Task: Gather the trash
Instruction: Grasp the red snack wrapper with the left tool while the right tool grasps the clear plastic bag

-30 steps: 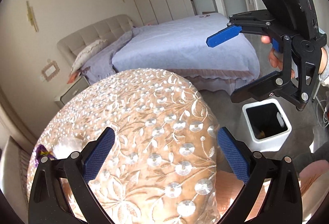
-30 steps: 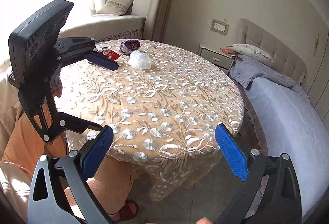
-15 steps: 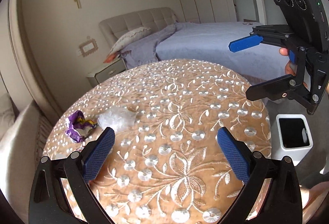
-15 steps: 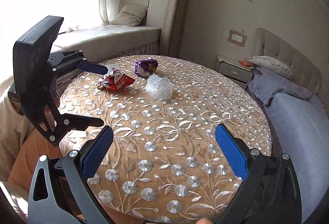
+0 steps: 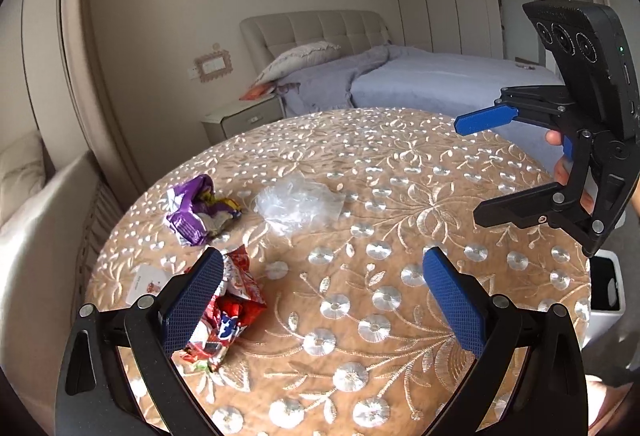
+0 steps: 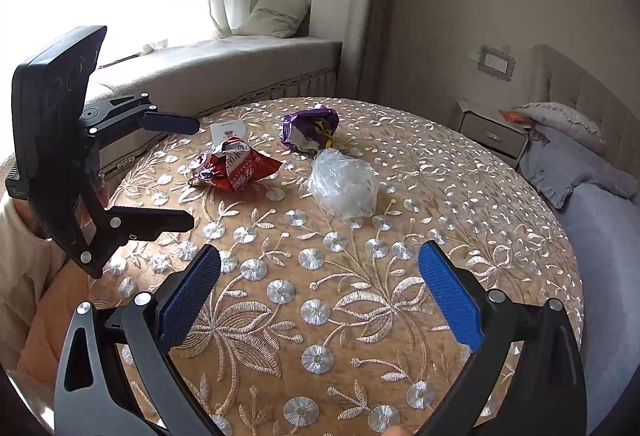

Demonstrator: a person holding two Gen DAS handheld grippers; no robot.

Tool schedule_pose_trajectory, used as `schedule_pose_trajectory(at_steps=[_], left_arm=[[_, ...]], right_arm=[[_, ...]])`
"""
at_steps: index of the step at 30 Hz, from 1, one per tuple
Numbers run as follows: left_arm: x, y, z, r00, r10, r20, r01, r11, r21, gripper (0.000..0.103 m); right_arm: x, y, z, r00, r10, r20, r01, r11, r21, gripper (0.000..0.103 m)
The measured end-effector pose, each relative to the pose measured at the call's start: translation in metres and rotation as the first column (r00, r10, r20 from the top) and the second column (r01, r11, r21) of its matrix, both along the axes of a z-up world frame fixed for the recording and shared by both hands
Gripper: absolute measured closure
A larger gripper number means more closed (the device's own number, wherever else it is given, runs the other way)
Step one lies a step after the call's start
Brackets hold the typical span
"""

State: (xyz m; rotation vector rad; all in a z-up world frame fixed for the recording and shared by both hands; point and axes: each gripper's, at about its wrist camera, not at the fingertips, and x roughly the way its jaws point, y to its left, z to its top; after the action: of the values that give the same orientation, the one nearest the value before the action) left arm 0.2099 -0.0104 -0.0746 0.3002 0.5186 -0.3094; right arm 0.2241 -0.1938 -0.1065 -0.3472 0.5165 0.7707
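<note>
Embroidered cloth covered the round table [image 5: 400, 196]. I held my left tongs [image 5: 324, 300] and right tongs [image 6: 320, 292] spread apart, empty. 3 scraps lay near its far edge: red wrapper [image 6: 236, 168], purple wrapper [image 6: 308, 126], clear bag [image 6: 344, 184].

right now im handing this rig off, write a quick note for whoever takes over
Left claw: open, empty, over the near side of the round table, its left finger in front of the red wrapper.
Right claw: open, empty, above the table, nothing between its fingers.
Trash on the table: red wrapper, purple wrapper, crumpled clear plastic bag; a small white card lies behind the red wrapper.
White bin: on the floor beyond the table's right edge.
Done: nothing is held; bin contents can't be seen.
Left: pick up each piece and drop it in the bin.
</note>
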Motion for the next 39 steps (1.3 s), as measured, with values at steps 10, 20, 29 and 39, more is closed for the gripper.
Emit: schedule_pose_trajectory(at_steps=[10,20,29,39], left_arm=[[0.041,0.044,-0.019,0.987,0.142,-0.072,-0.143,0.990,-0.015,0.005],[0.081,0.065,-0.040,0.952,0.210,-0.221,-0.217,0.976,-0.011,0.008],[0.082,0.058,-0.048,0.944,0.234,-0.232,-0.232,0.972,0.036,0.034],[0.042,0.020,-0.018,0.967,0.218,-0.134,-0.214,0.976,0.044,0.035]], right_arm=[[0.054,0.042,-0.009,0.999,0.021,-0.034,-0.021,1.000,-0.004,0.005],[0.104,0.083,-0.029,0.998,-0.009,-0.062,0.004,0.997,-0.082,0.005],[0.139,0.101,-0.055,0.988,-0.087,-0.129,0.062,0.981,-0.184,0.052],[0.057,0.049,-0.017,0.998,-0.043,-0.054,0.038,0.995,-0.095,0.063]])
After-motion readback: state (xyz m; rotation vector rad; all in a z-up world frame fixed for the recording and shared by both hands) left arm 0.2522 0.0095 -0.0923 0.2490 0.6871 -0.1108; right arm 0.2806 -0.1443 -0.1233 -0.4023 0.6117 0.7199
